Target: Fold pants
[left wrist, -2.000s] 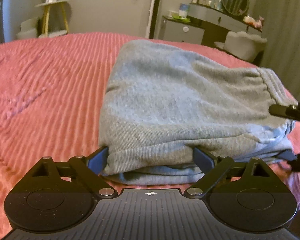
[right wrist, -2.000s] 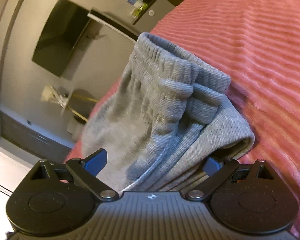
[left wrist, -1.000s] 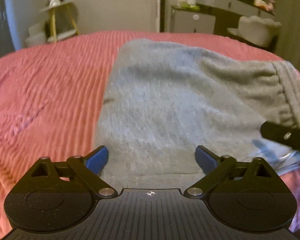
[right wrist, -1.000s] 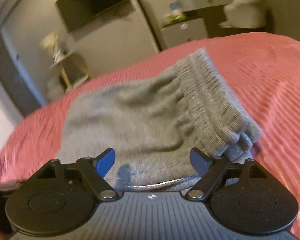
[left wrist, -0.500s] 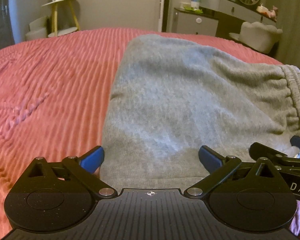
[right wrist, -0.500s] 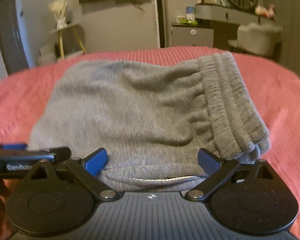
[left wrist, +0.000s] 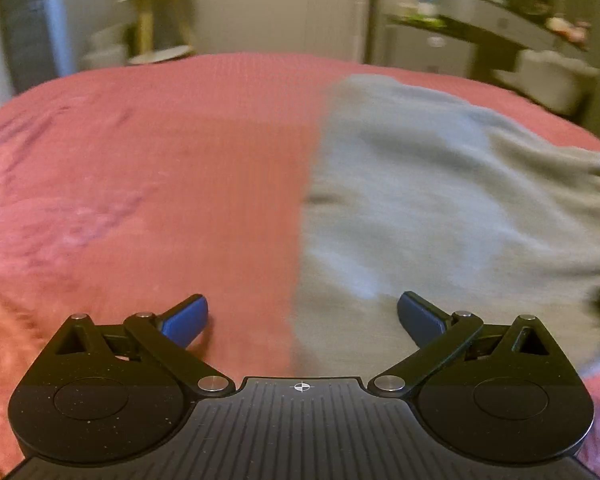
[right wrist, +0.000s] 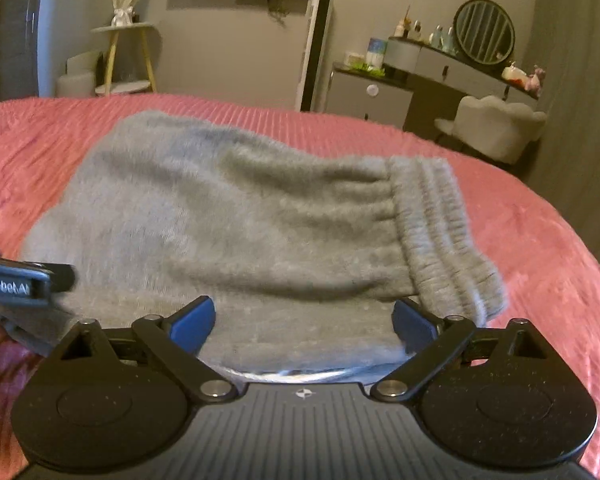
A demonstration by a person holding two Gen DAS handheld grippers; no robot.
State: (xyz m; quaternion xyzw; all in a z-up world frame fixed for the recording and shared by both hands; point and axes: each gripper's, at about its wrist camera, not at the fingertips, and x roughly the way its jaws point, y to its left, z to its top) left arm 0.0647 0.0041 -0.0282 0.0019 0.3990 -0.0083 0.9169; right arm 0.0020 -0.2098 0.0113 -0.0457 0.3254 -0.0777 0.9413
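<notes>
The left gripper point(left wrist: 302, 318) is spread wide and holds nothing; its left pad is over the bare pink bedspread point(left wrist: 140, 184) and its right pad is over the near left portion of the grey sweatpants point(left wrist: 440, 208), so the garment's straight left edge runs between the fingers. The left wrist view is motion-blurred, and contact between pads and cloth cannot be confirmed there. The sweatpants lie on the bed as a compact folded bundle, left edge straight, with the ribbed elastic waistband point(right wrist: 448, 240) stacked in layers at the right end. In the right wrist view the left gripper's body enters from the left border, just beside the bundle's near left corner. The right gripper point(right wrist: 303, 320) is likewise fully spread and empty, its fingers straddling the near edge of the bundle, where a thin pale strip, possibly a drawstring or lining, shows beneath the top layer. Judged step: the folds appear complete or nearly so, and both grippers are released at the near edge. The next move probably calls for a light press to flatten the top layer and square the waistband end, or a clean withdrawal without dragging the cloth. No containers are in reach; a dresser point(right wrist: 432, 64) carrying small bottles stands well apart at the right.
</notes>
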